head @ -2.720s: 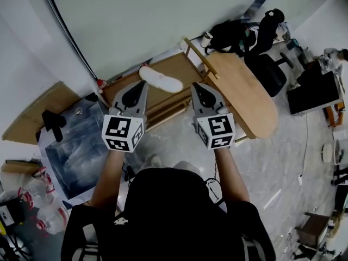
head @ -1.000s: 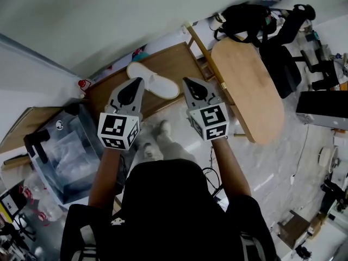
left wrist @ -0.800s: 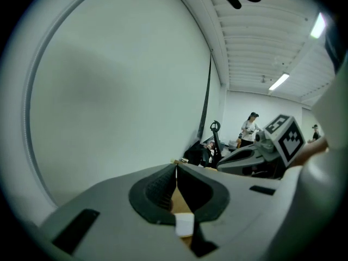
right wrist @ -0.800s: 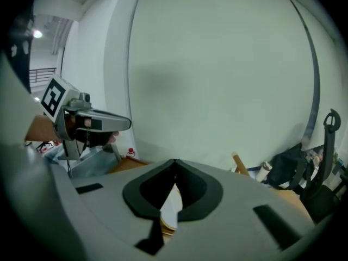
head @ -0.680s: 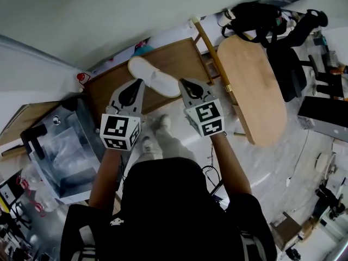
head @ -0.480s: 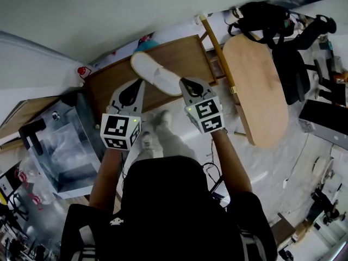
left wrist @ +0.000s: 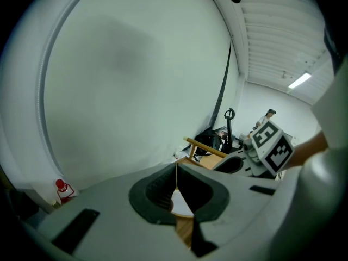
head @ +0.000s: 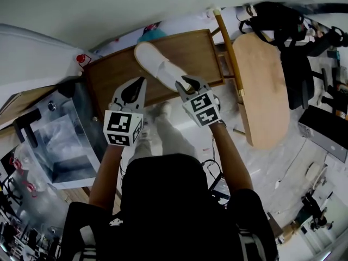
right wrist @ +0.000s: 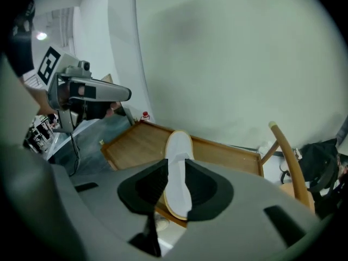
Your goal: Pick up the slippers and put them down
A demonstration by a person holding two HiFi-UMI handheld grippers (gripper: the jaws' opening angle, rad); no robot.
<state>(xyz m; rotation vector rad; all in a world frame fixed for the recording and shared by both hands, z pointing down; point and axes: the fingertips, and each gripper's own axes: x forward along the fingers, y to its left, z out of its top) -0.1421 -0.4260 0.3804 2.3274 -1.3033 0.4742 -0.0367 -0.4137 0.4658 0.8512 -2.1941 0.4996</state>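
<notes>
Slipper (head: 160, 67) on wooden table (head: 114, 78) by wall (head: 109, 4); left fingers (left wrist: 155, 193) together, right fingers (right wrist: 206, 192) narrowly apart.

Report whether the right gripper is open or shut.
Open: on the right gripper the fingers stand apart, the white slipper showing through the gap.

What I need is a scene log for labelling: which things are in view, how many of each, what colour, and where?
slipper: one, white, lying on the wooden tray
wooden tray: one, brown, ahead by the wall
table top: one, light wood, right of the tray
bag: one, black, beyond the table top
office chair: one, black, far right
clear box: one, see-through, on the left
left gripper: one, grey, jaws together, empty, at the tray's near edge
right gripper: one, grey, jaws apart at the slipper's near end; contact cannot be told
</notes>
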